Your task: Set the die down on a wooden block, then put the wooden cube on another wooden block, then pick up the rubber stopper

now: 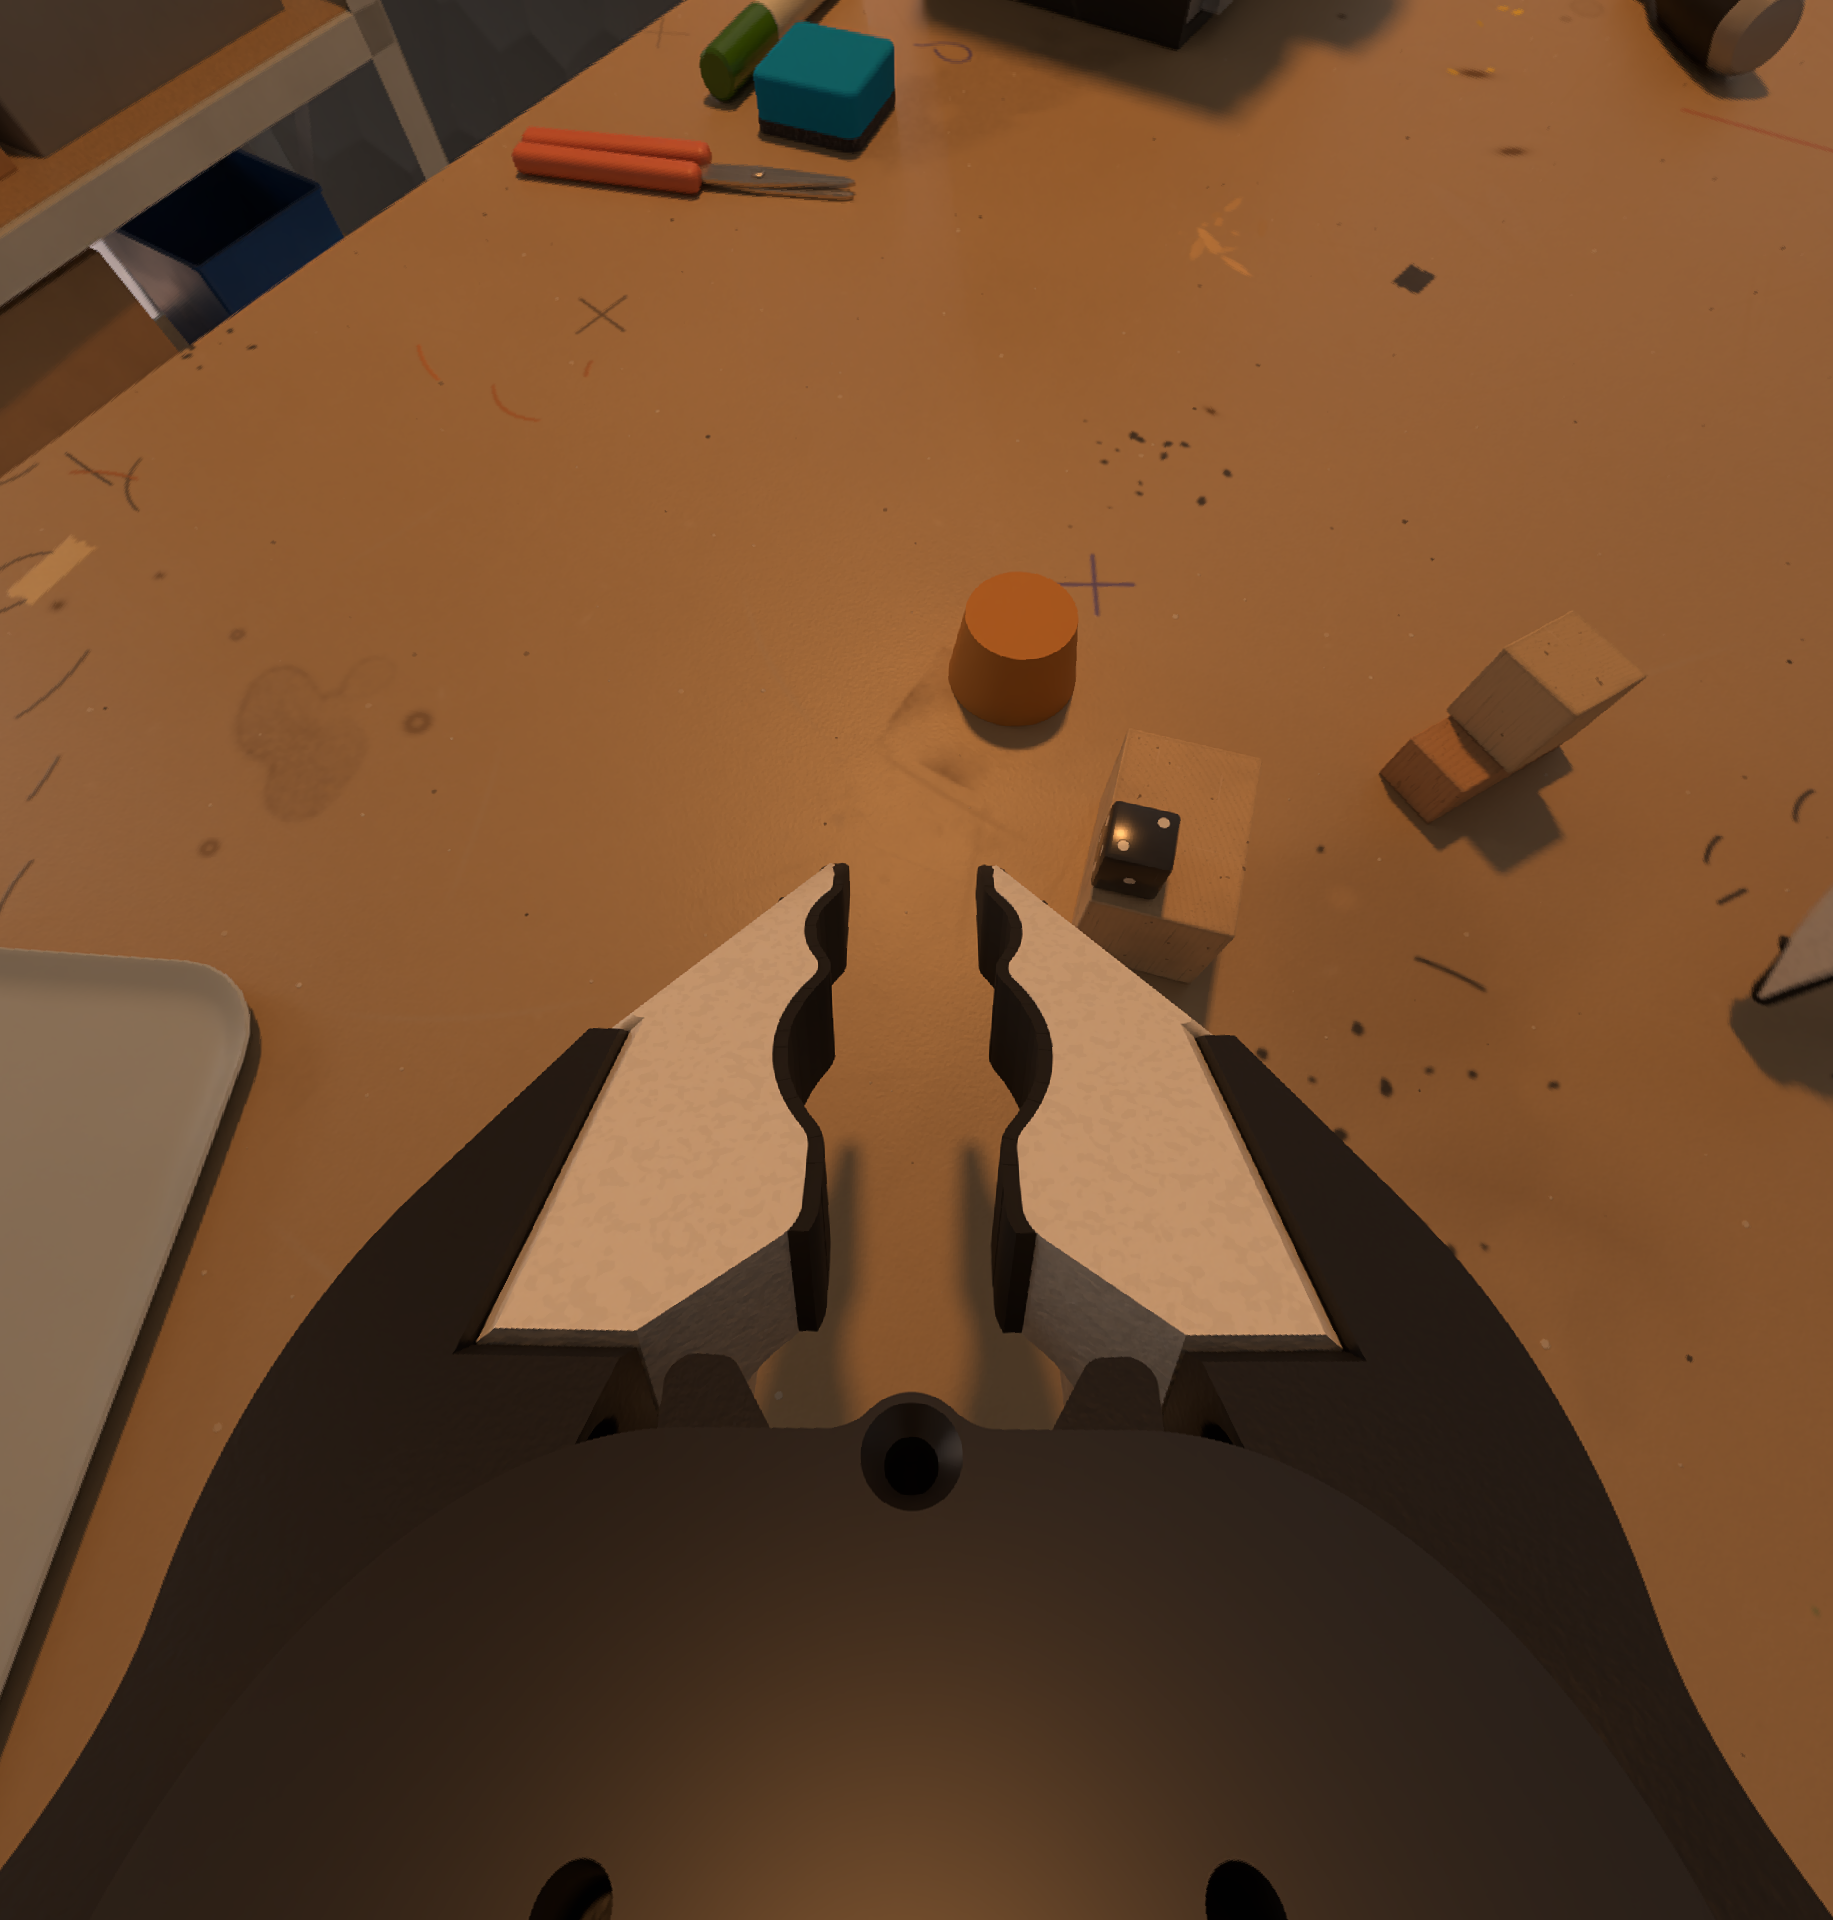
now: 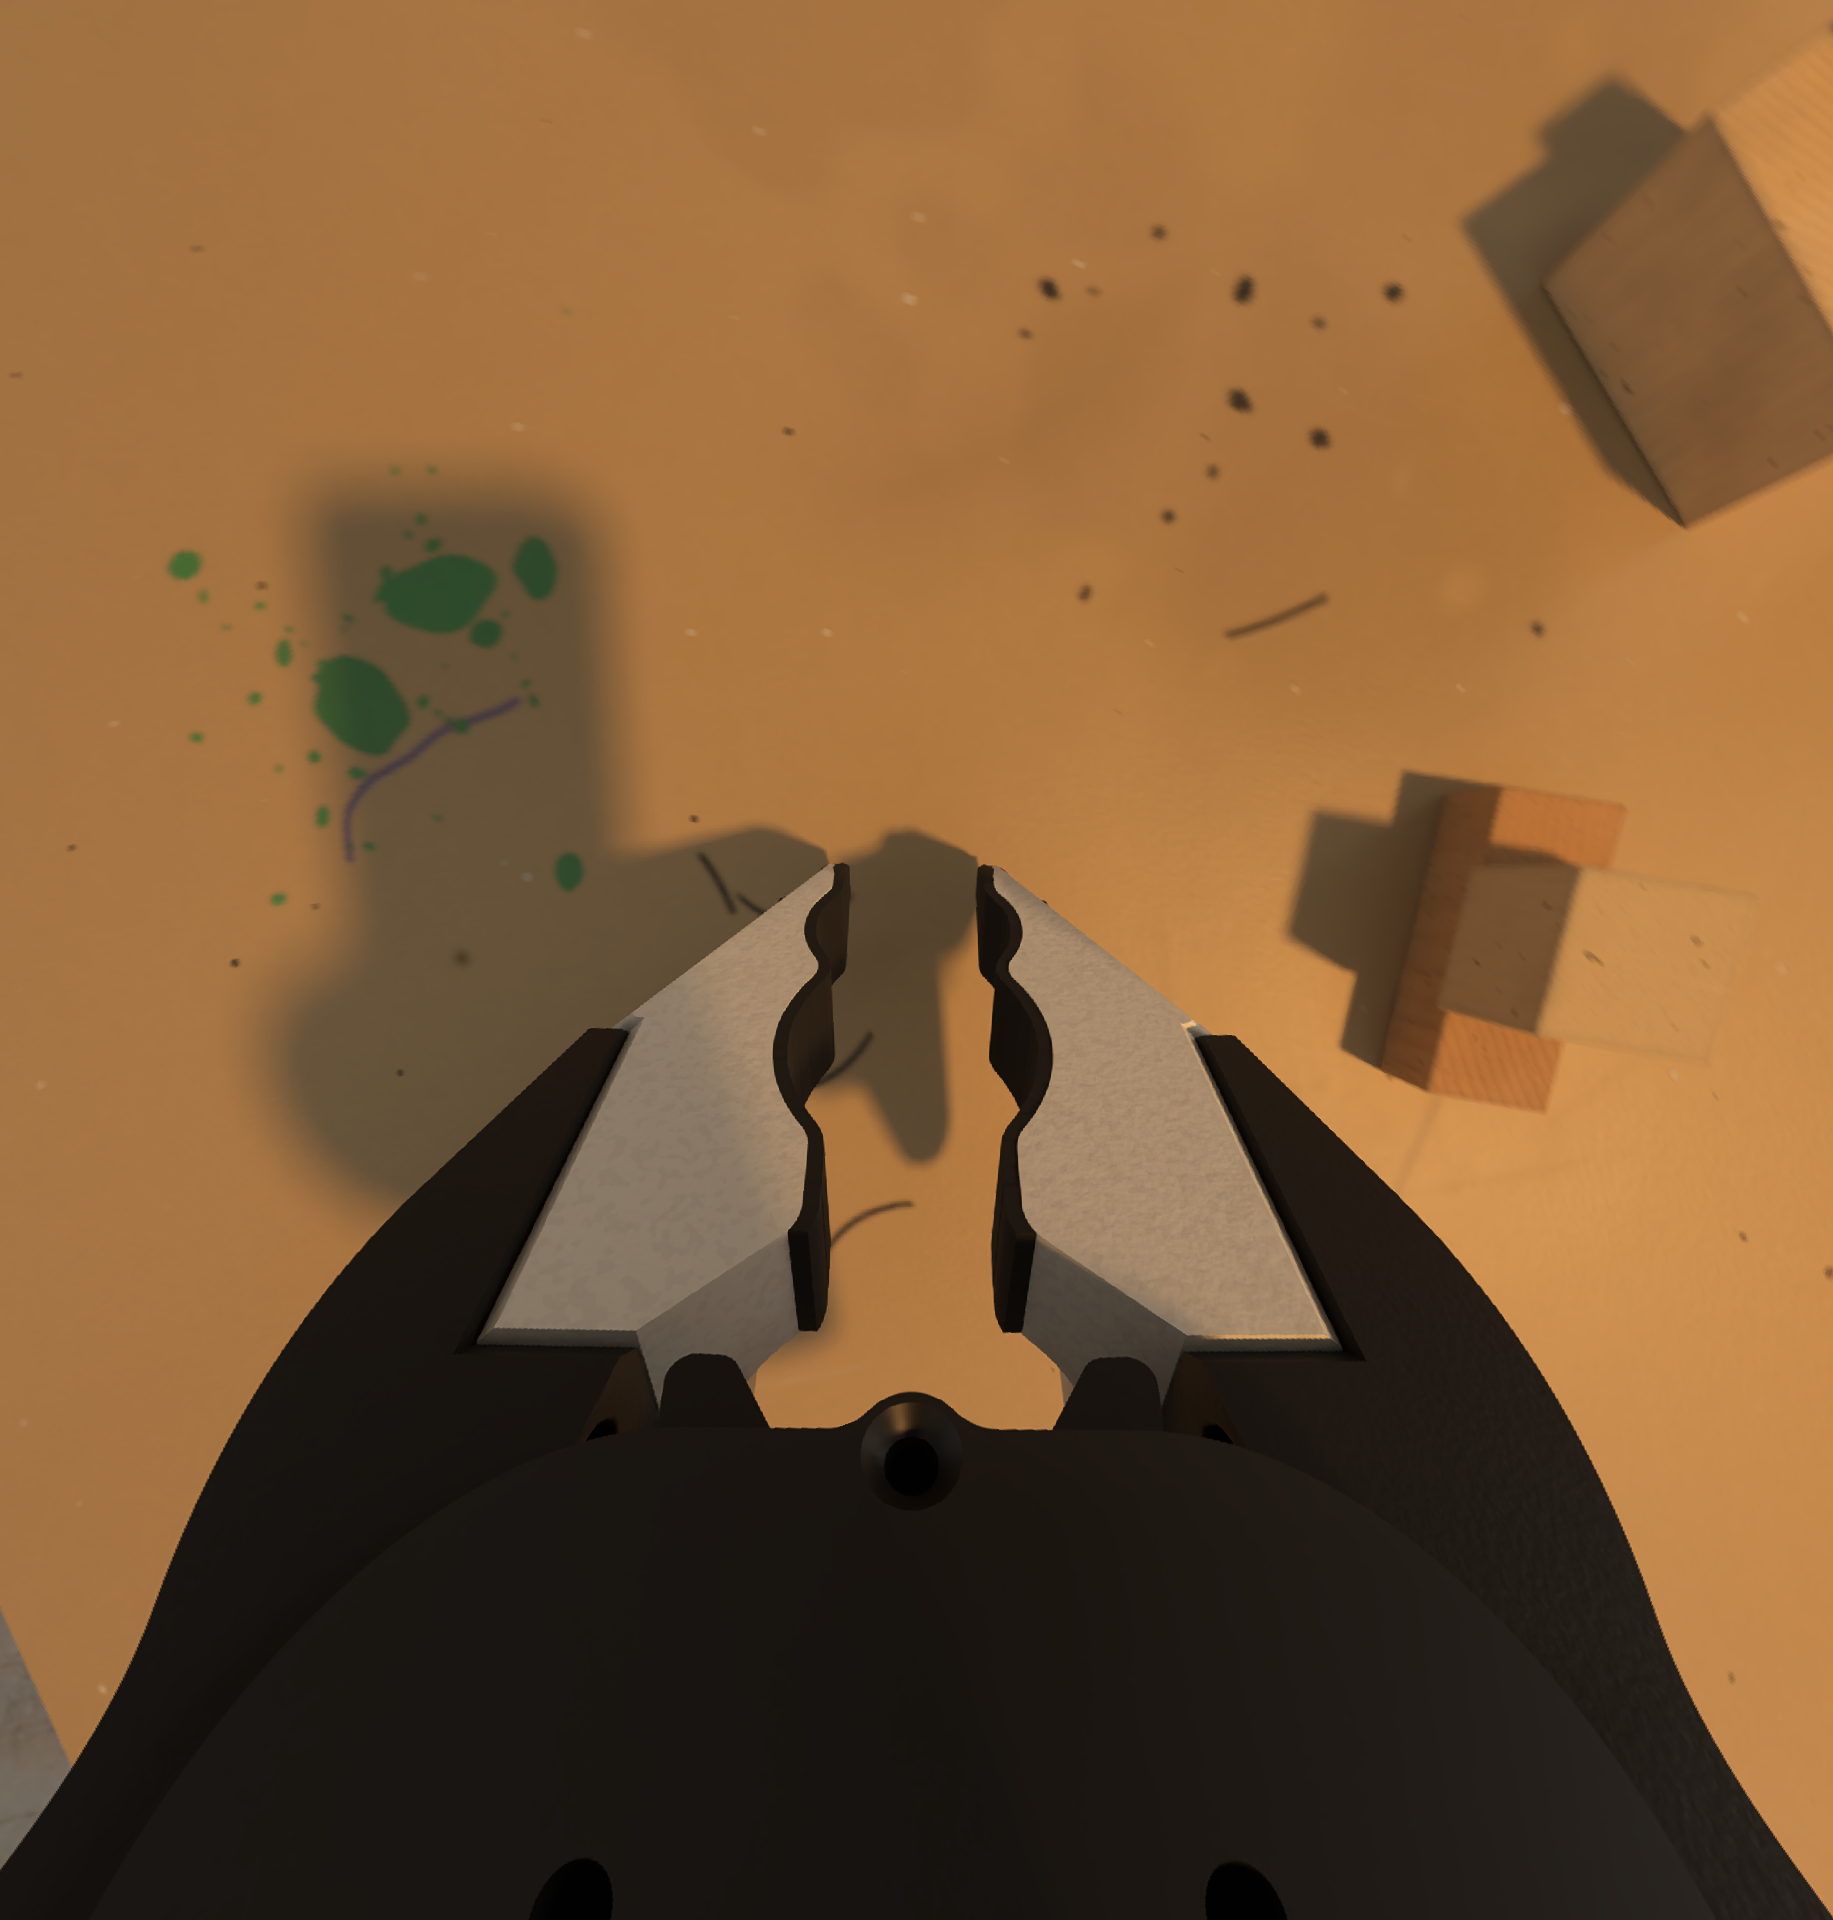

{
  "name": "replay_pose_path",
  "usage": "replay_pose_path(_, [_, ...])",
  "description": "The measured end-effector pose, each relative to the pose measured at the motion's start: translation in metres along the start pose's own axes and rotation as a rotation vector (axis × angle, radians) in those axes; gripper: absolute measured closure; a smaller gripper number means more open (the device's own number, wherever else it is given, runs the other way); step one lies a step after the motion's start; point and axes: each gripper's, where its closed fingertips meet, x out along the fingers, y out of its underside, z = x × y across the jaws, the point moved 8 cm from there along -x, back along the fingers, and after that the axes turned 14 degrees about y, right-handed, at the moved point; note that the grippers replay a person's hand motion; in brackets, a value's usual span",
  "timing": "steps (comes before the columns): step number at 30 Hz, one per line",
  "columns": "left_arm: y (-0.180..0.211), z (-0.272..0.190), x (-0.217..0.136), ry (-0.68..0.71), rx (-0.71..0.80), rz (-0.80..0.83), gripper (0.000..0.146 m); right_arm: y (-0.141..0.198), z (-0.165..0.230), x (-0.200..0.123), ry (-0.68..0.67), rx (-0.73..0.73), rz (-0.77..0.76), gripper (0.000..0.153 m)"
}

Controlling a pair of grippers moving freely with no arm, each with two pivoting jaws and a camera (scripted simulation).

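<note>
The rubber stopper [image 1: 1014, 649] stands upright on the desk [image 1: 683, 623], its axis vertical, with one flat round end facing up and the other end on the wood. It sits straight ahead of the left gripper [image 1: 912, 883], slightly to the right of the gap between the tips and well clear of them. That claw is parted and holds nothing.

Just right of the left gripper's right tip, the black die [image 1: 1135, 850] rests on a pale wooden block [image 1: 1182, 862] whose long axis runs away from the camera. Farther right, toward the desk's right edge, the pale wooden cube [image 1: 1540, 691] sits tilted across a darker wooden block [image 1: 1437, 774].

The right gripper [image 2: 912, 883] hangs over bare desk, jaws apart and empty; the cube-and-block stack [image 2: 1514, 956] lies to its right.

Near the far edge lie orange-handled scissors [image 1: 673, 166] and a teal eraser [image 1: 827, 83]. No readable writing shows, only pen crosses and scribbles on the desk.
</note>
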Motion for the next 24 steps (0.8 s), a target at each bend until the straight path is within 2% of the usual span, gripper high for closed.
replay_pose_path(4, [0.001, 0.000, 0.001, -0.002, 0.001, 0.010, 0.122, -0.007, 0.006, -0.002, -0.024, -0.034, -0.025, 0.128])
replay_pose_path(7, [0.001, 0.000, 0.000, -0.006, -0.002, 0.013, 0.121, -0.013, -0.009, -0.009, 0.003, 0.000, -0.070, 0.116])
replay_pose_path(12, [0.003, 0.003, -0.001, -0.017, -0.010, 0.013, 0.121, -0.020, -0.082, -0.013, 0.188, 0.116, -0.108, 0.102])
replay_pose_path(18, [0.006, 0.006, -0.004, -0.035, -0.018, 0.019, 0.121, -0.023, -0.169, 0.025, 0.263, 0.273, -0.084, 0.098])
replay_pose_path(24, [0.009, 0.011, -0.004, -0.035, -0.029, 0.024, 0.121, -0.026, -0.202, 0.051, 0.255, 0.313, -0.055, 0.097])
